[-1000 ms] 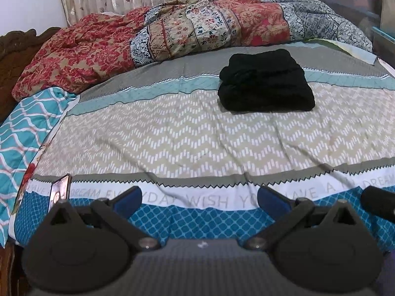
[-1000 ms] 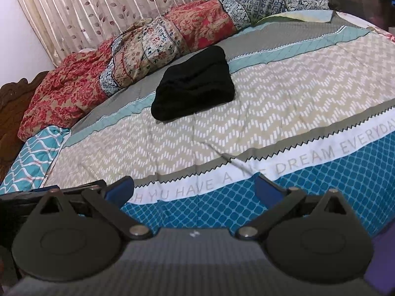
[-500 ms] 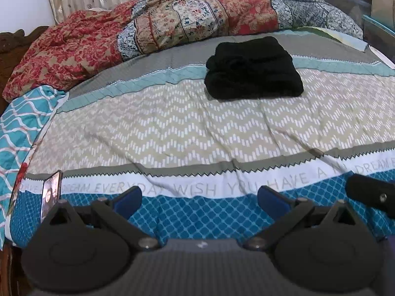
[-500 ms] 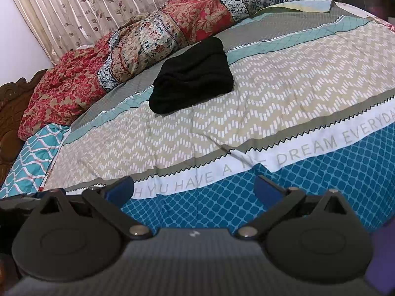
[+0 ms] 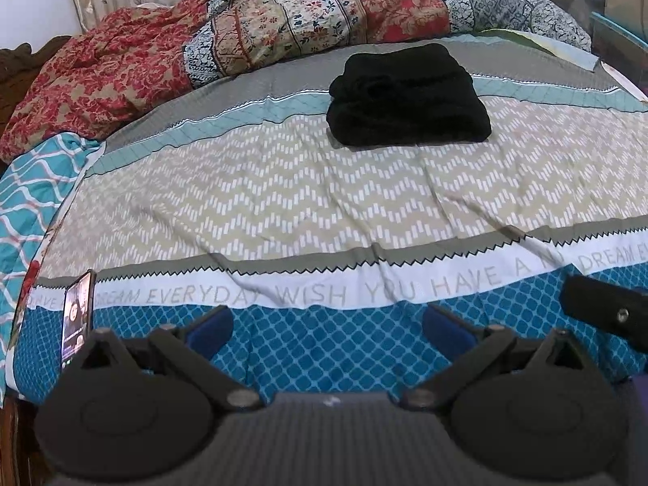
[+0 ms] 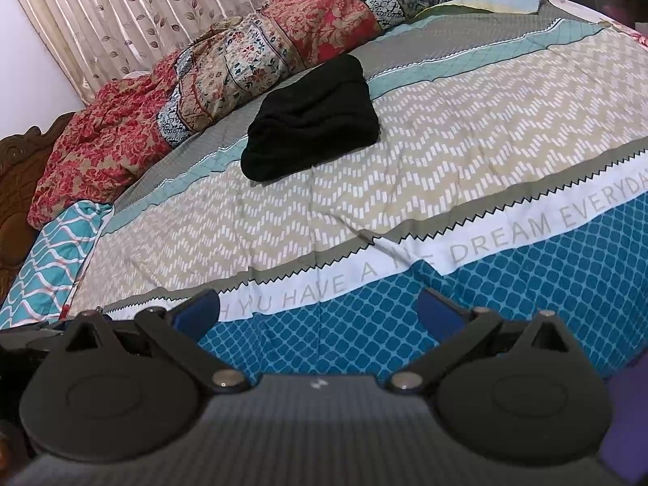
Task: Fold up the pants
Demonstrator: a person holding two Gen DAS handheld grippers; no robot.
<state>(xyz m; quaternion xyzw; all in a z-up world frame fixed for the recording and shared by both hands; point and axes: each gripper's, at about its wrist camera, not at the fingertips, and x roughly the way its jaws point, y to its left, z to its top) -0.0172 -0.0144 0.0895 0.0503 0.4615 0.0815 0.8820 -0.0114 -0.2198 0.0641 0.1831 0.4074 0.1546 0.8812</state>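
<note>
Black pants (image 5: 407,97) lie folded into a compact bundle on the far half of the bed (image 5: 283,186), straddling the grey and pale teal bands of the patterned bedspread; in the right wrist view they sit left of centre (image 6: 312,121).

Left claw (image 5: 328,332): blue-padded fingers spread wide, nothing between them, held over the near blue-lattice edge of the bedspread, well apart from the pants.

Right claw (image 6: 318,310): also spread, empty, over the same near edge by the printed lettering. Its dark body shows at the right edge of the left wrist view.

A phone (image 5: 77,318) stands propped at the near left of the bed, screen lit. A crumpled floral quilt (image 5: 283,28) is heaped along the far side, just behind the pants. Leaf-print curtain (image 6: 162,12) beyond.
</note>
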